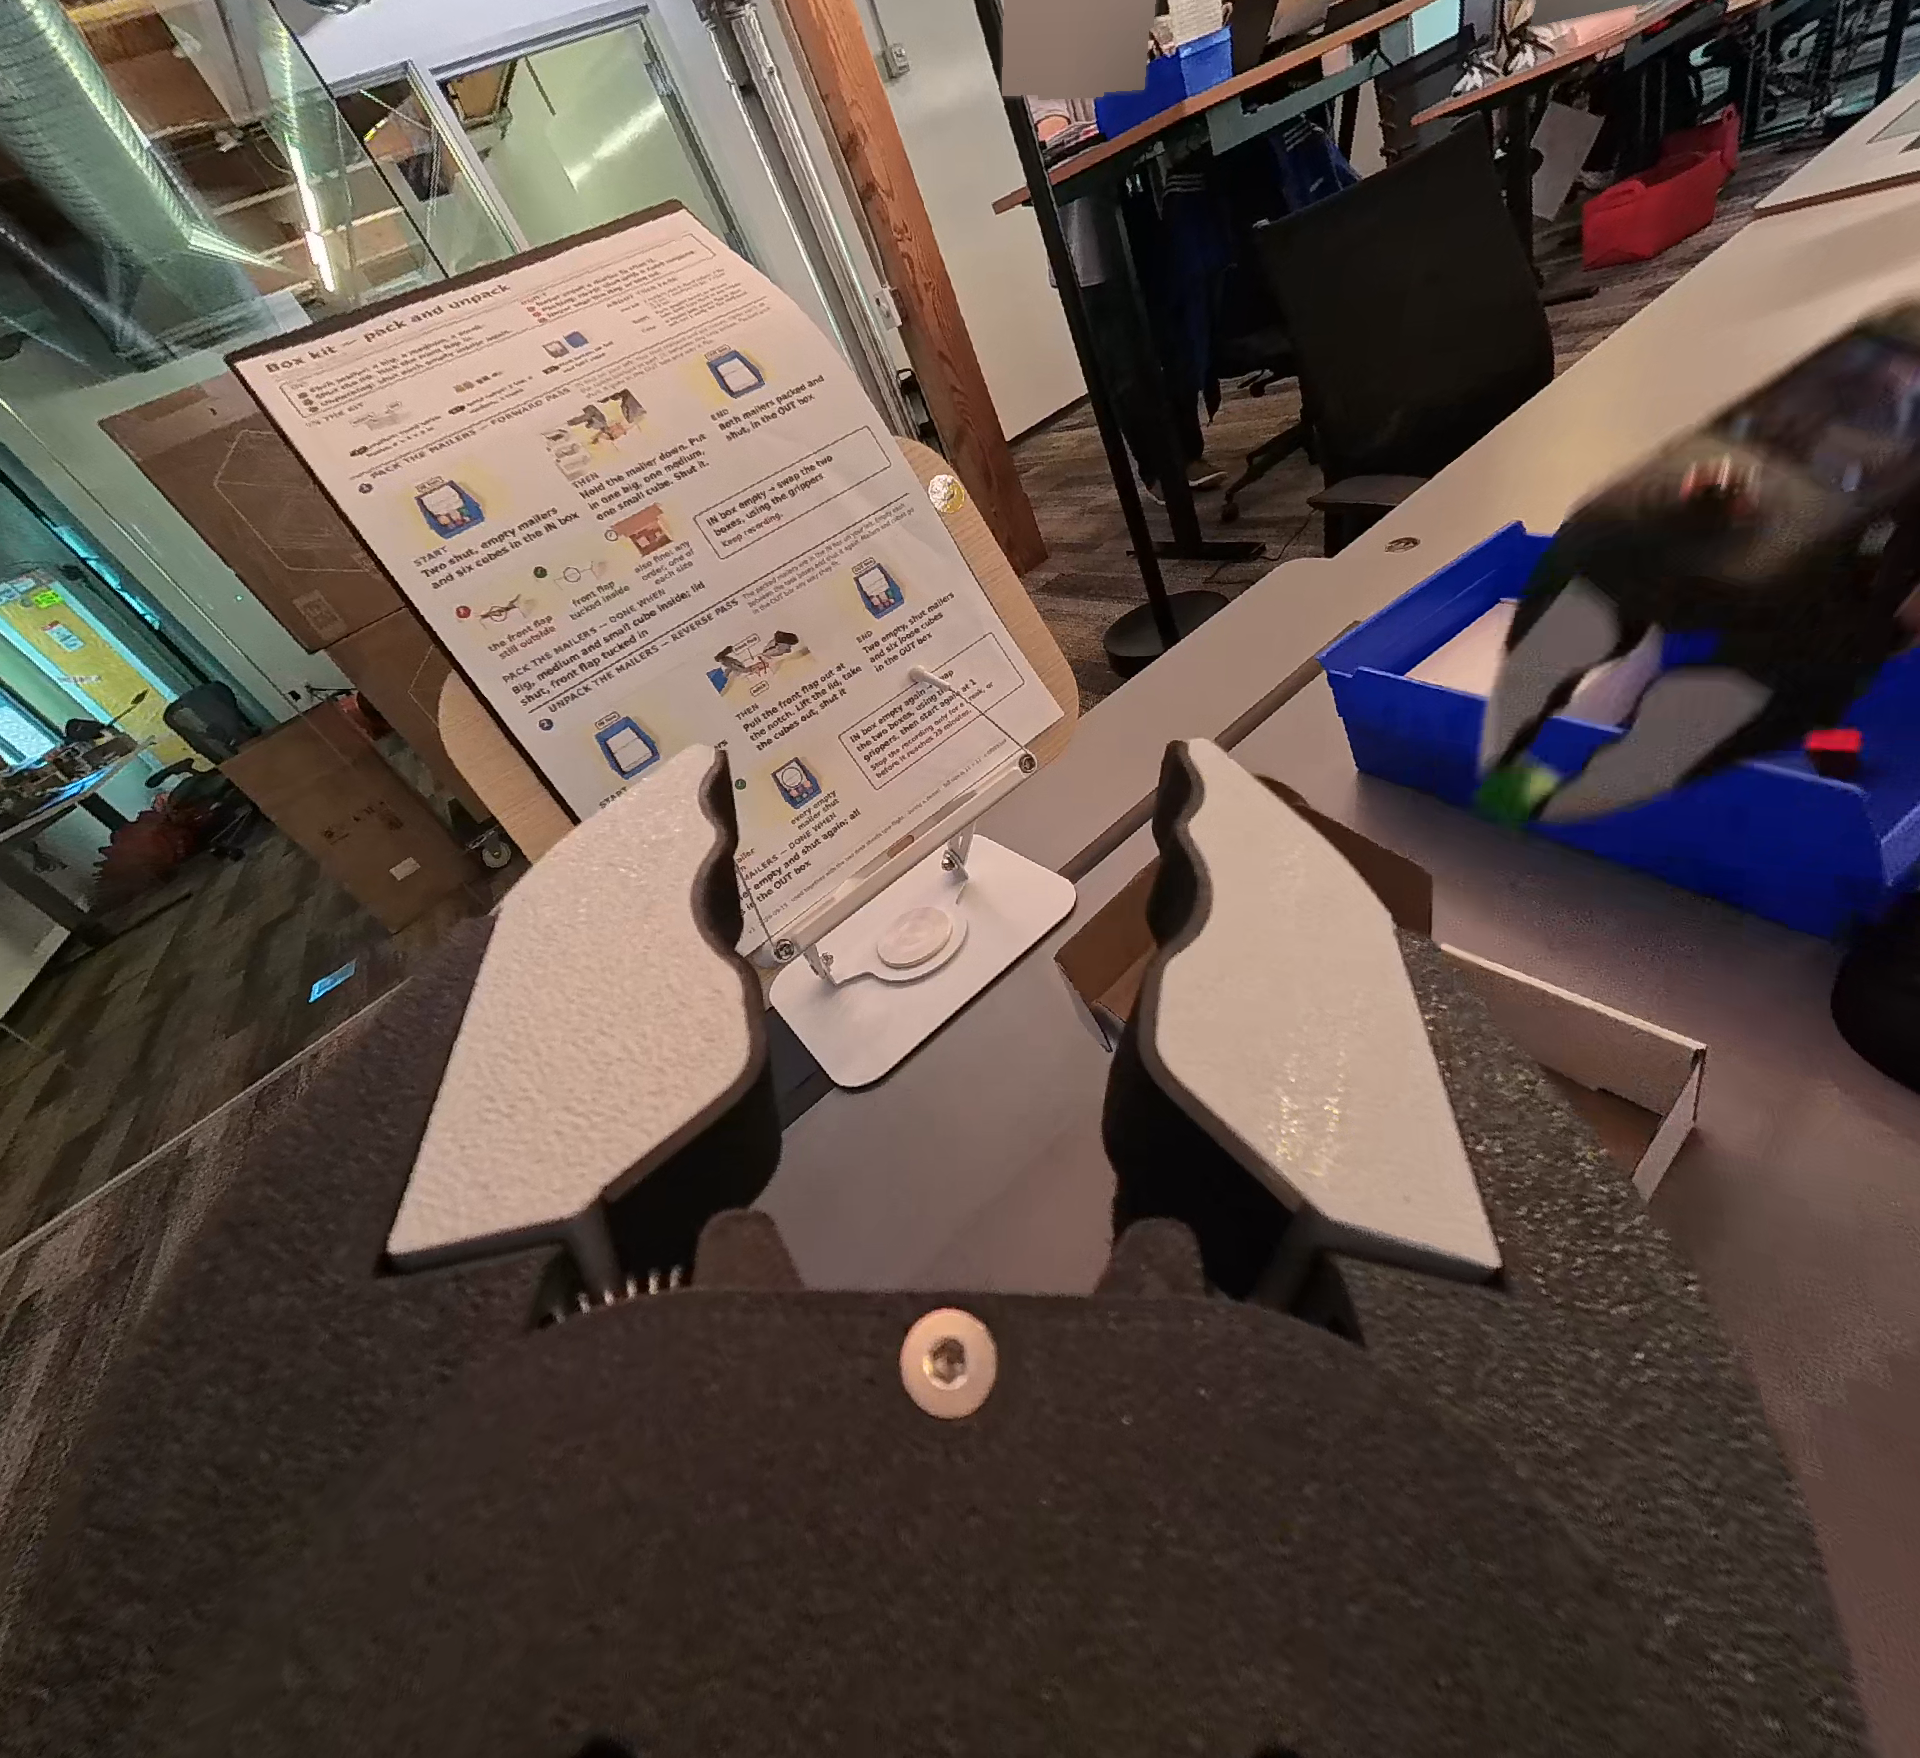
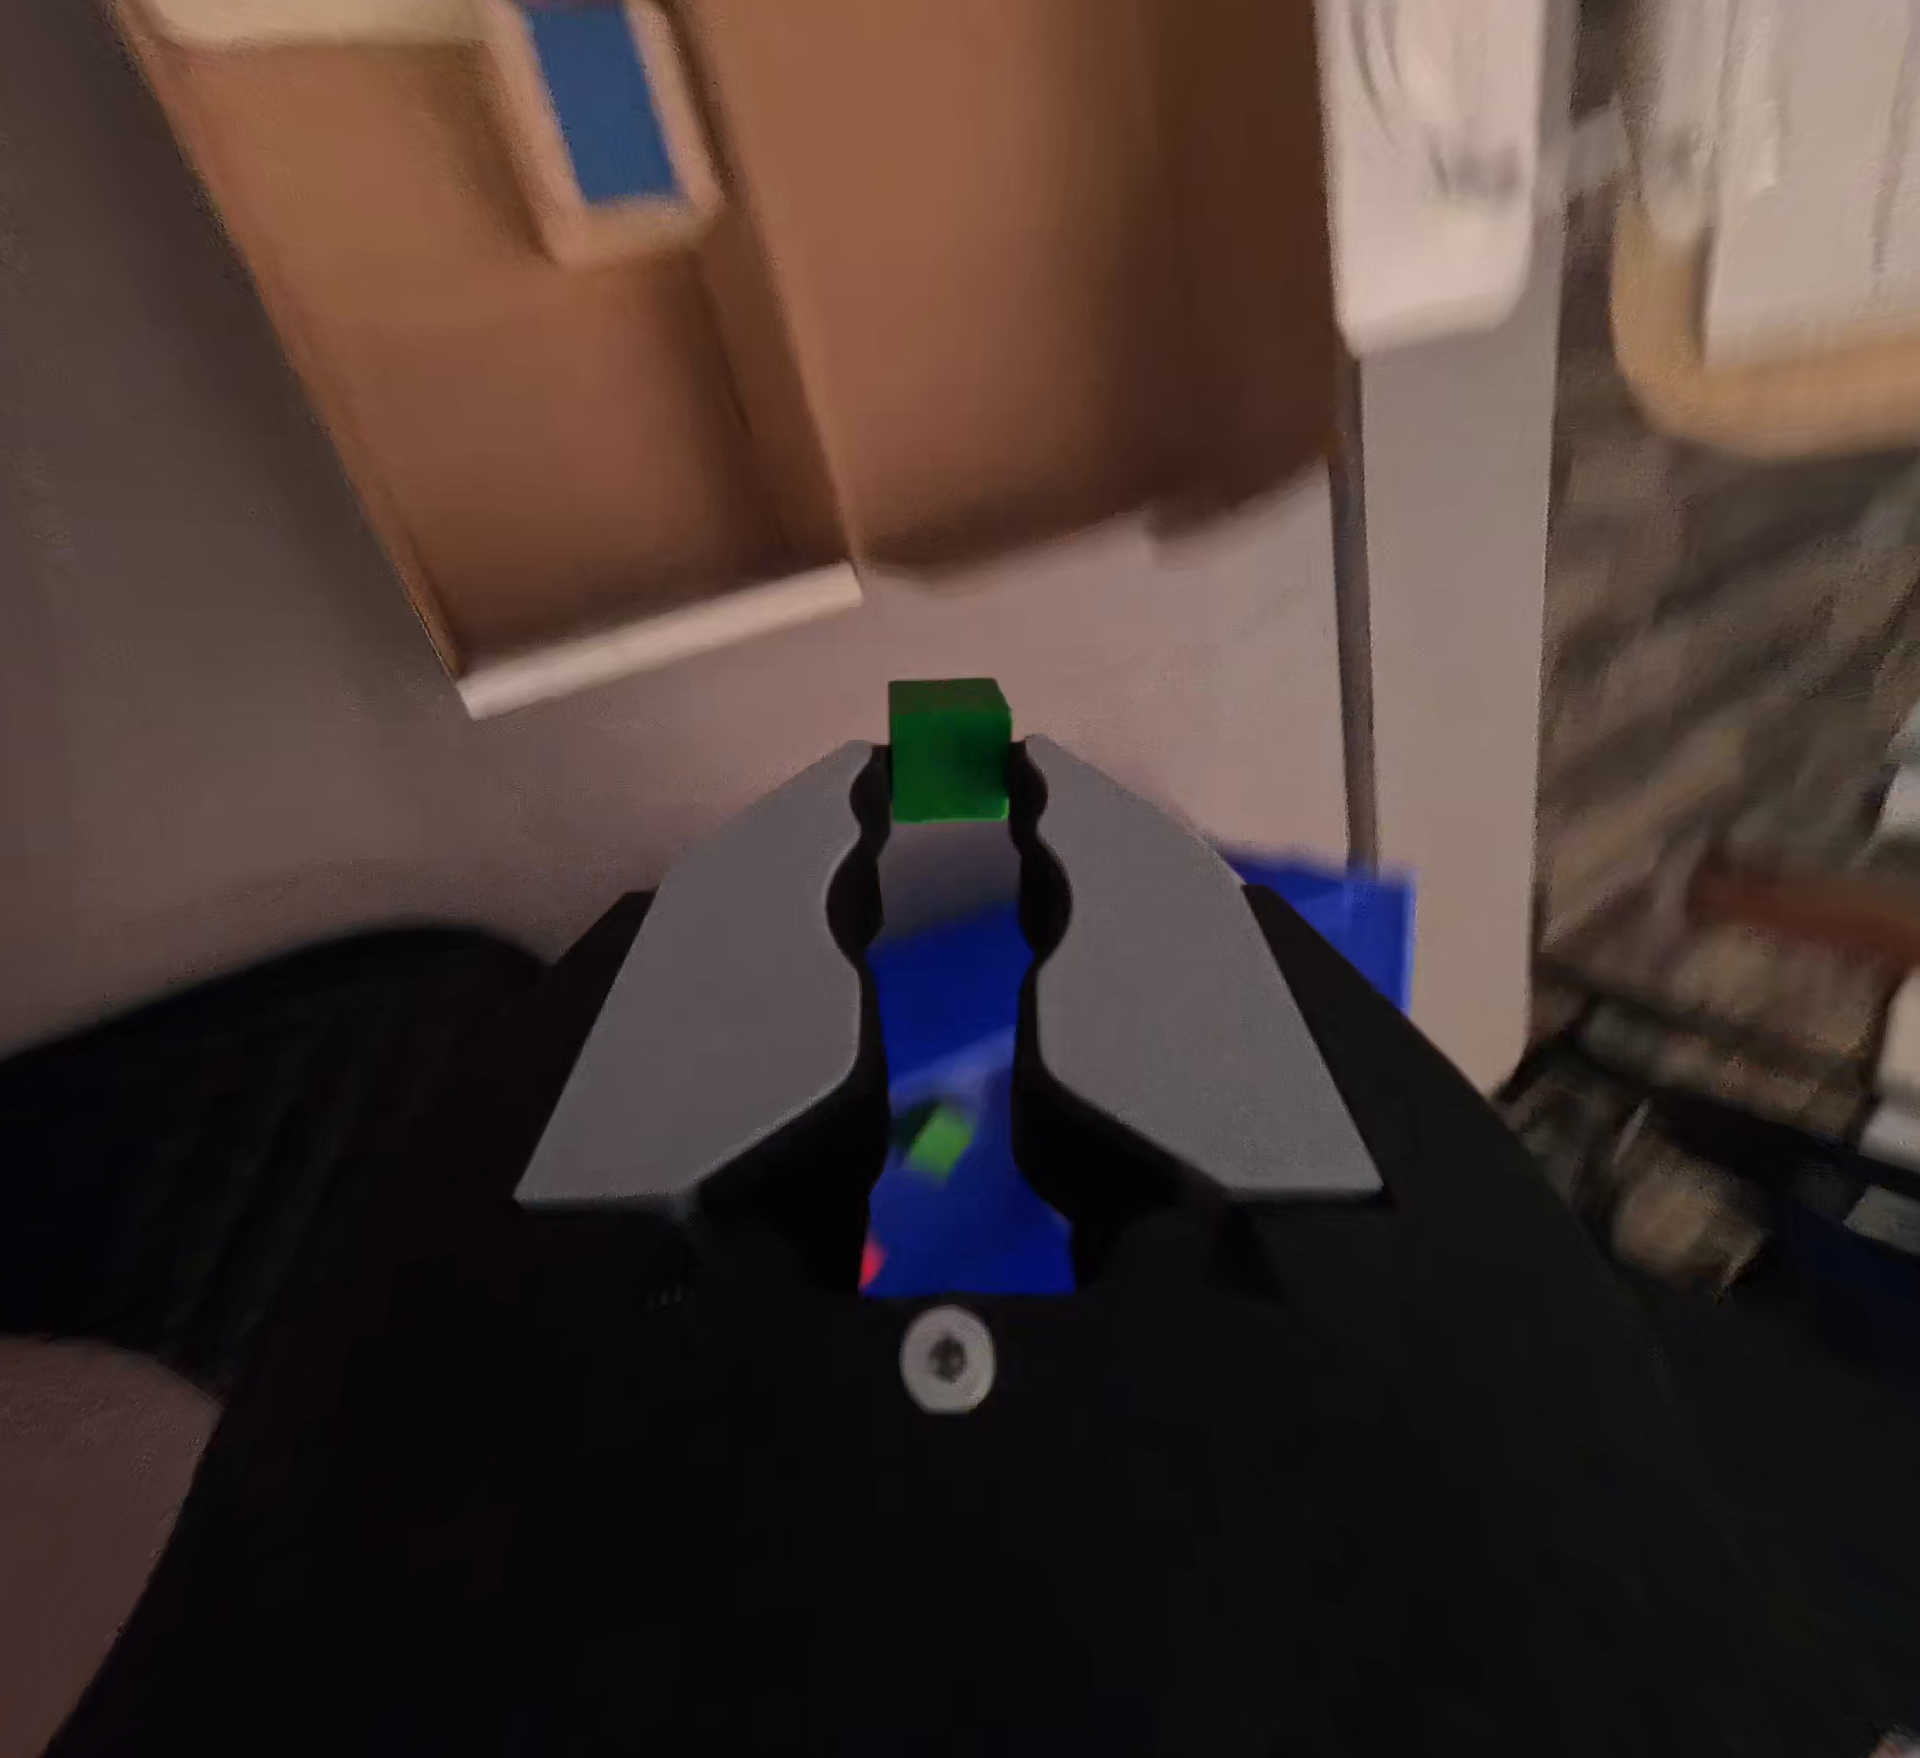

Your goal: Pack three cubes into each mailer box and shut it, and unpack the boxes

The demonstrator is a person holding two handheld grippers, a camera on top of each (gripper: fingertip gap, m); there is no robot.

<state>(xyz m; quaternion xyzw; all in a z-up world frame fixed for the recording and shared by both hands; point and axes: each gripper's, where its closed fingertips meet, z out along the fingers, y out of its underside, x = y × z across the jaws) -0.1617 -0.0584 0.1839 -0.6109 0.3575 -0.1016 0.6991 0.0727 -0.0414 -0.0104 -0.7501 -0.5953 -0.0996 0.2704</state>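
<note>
right gripper (image 2: 950,758) pinched small green cube (image 2: 949,750) at its tips | left gripper (image 1: 940,861) gaped wide, held nothing | open mailer box (image 2: 582,295), blurry, maybe with a blue cube inside, ahead in right view only | instruction sheet (image 1: 644,524) in left view only

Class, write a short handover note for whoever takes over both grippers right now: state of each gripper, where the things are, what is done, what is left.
Left gripper: open, empty, hovering over the grey table near the open mailer box.
Right gripper: shut on a small green cube, lifted above the blue bin.
Blue cube already lies in the open box. Another green cube and a red cube remain in the bin.
Left: place the held cube in the box, add one more, shut it, then the other box; the view is blurred.
</note>
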